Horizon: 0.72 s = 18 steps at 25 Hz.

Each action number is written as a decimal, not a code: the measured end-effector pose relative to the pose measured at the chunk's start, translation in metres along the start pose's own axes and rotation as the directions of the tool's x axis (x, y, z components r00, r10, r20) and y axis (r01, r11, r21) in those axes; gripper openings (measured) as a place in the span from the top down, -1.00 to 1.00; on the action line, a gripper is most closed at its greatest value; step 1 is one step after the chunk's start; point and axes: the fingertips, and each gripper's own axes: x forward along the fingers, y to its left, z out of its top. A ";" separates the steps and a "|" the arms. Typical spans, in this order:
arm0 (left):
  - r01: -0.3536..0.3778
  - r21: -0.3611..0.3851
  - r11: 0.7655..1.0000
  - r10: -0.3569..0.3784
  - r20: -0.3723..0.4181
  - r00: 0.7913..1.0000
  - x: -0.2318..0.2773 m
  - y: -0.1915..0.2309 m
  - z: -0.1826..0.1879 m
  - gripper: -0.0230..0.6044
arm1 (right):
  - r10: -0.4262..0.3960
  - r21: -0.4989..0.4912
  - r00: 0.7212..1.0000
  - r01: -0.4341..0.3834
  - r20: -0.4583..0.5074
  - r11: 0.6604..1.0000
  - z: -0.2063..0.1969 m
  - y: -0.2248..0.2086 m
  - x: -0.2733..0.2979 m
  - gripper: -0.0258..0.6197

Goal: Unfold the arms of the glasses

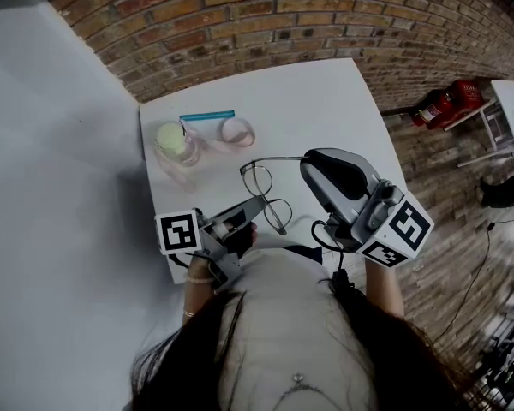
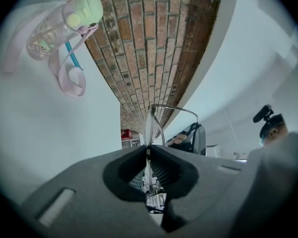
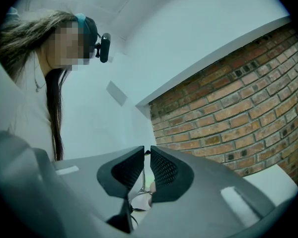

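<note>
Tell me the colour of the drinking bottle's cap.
The cap is pale yellow-green; it shows best in the left gripper view.

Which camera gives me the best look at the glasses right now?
The head view: the glasses show whole, both lenses and one opened arm. The left gripper view shows them edge-on between the jaws; the right gripper view shows only that thin arm between its jaws.

One pair of thin metal glasses (image 1: 259,181), one clear bottle with a green lid (image 1: 173,144), two grey grippers, the left gripper (image 1: 260,203) and the right gripper (image 1: 307,163), and maybe one red fire extinguisher (image 1: 445,103).
</note>
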 end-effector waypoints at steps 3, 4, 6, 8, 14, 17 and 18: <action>0.004 -0.001 1.000 -0.004 0.003 1.000 0.000 0.000 0.001 0.85 | 0.004 0.001 1.000 -0.004 0.004 1.000 0.001 0.001 0.000 0.78; 0.003 -0.002 1.000 -0.003 0.005 1.000 -0.001 0.000 0.001 0.85 | 0.004 0.001 1.000 -0.004 0.006 1.000 0.001 0.001 0.000 0.78; 0.002 -0.001 1.000 -0.002 0.012 1.000 -0.001 0.001 0.002 0.85 | 0.000 0.002 1.000 0.000 0.010 1.000 0.002 0.000 -0.002 0.78; 0.002 0.002 1.000 -0.002 0.017 1.000 -0.002 0.000 0.003 0.85 | -0.005 0.002 1.000 0.005 0.013 1.000 0.003 -0.001 -0.003 0.78; 0.006 0.007 1.000 -0.006 0.030 1.000 -0.002 -0.003 0.005 0.85 | -0.016 0.000 1.000 0.016 0.006 1.000 0.002 -0.002 -0.003 0.78; 0.002 0.015 1.000 -0.002 0.036 0.999 -0.002 -0.006 0.005 0.85 | -0.016 0.003 1.000 0.016 -0.006 1.000 -0.001 -0.001 -0.002 0.78; 0.001 0.018 1.000 -0.002 0.039 0.999 -0.003 -0.007 0.006 0.85 | -0.015 0.004 1.000 0.015 -0.011 1.000 -0.003 0.000 -0.002 0.78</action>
